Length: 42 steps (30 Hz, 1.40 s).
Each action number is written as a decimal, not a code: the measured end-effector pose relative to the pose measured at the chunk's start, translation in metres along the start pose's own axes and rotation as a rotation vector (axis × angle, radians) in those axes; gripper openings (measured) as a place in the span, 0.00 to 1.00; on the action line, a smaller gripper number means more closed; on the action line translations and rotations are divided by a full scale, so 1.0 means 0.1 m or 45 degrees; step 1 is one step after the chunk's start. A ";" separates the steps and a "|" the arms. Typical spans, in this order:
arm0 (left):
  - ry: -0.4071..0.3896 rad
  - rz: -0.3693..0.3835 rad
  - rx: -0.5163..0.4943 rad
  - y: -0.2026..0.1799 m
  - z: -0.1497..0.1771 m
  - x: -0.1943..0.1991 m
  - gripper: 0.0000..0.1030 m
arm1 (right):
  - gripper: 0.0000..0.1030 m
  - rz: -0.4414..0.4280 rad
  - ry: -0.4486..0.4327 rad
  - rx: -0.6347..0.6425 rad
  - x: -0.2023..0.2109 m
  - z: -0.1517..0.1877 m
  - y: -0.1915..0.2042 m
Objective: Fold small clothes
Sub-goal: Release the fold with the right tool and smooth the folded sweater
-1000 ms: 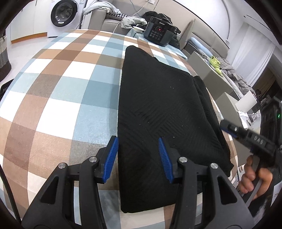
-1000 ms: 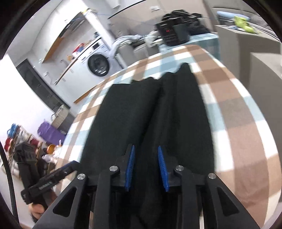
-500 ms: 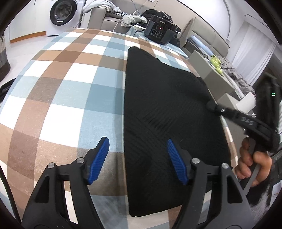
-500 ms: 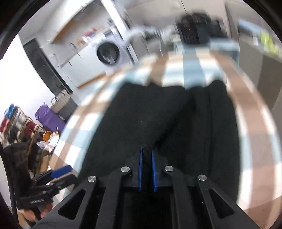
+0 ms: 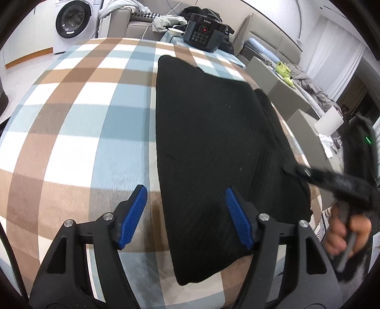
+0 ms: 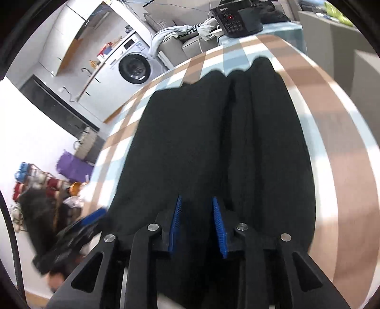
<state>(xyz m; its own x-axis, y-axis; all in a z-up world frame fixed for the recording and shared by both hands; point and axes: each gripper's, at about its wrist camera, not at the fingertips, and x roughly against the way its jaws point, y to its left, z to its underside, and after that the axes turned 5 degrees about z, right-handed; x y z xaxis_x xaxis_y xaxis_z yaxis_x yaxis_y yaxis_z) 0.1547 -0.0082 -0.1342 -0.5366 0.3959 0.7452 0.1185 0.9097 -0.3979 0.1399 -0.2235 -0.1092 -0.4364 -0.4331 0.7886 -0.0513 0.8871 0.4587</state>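
Note:
A black knit garment [image 5: 213,142] lies folded lengthwise on a checked tablecloth [image 5: 83,118]; it also fills the right wrist view [image 6: 213,142]. My left gripper [image 5: 187,214] is wide open and empty, hovering over the garment's near left edge. My right gripper [image 6: 197,221] is partly open with nothing between its blue pads, low over the garment's near end. In the left wrist view the right gripper [image 5: 294,170] shows blurred at the garment's right edge.
A black cooker [image 5: 204,38] stands at the table's far end. A washing machine [image 5: 71,21] and a sofa with clothes [image 5: 142,16] are behind. Grey boxes [image 5: 273,80] stand off the table's right side.
My left gripper opened wider. My right gripper shut over the garment half a second ago and has now opened partly again, moving in over the cloth.

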 end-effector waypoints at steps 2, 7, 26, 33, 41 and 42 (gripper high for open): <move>0.010 -0.004 0.005 0.01 0.04 0.00 0.64 | 0.27 -0.039 0.004 0.005 0.09 0.22 0.03; 0.015 -0.009 0.003 0.01 0.13 0.05 0.64 | 0.05 0.005 -0.064 0.077 0.17 0.48 0.10; 0.024 -0.025 -0.002 -0.01 0.34 0.21 0.64 | 0.44 -0.047 0.033 0.088 0.22 0.54 0.06; 0.031 -0.043 -0.012 0.06 0.35 0.20 0.64 | 0.10 0.045 -0.008 0.277 0.13 0.61 0.24; 0.035 -0.070 -0.029 0.08 0.37 0.17 0.64 | 0.06 -0.011 -0.013 0.210 0.33 0.45 0.12; 0.041 -0.069 -0.032 0.08 0.37 0.16 0.64 | 0.06 0.021 0.020 0.193 0.26 0.46 0.07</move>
<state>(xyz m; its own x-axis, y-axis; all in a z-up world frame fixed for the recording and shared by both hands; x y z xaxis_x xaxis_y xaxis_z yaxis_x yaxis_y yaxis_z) 0.1158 0.0005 -0.1454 -0.5158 0.3497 0.7821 0.1111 0.9325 -0.3437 0.0866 -0.2212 -0.1042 -0.4243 -0.4195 0.8025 -0.1800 0.9076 0.3792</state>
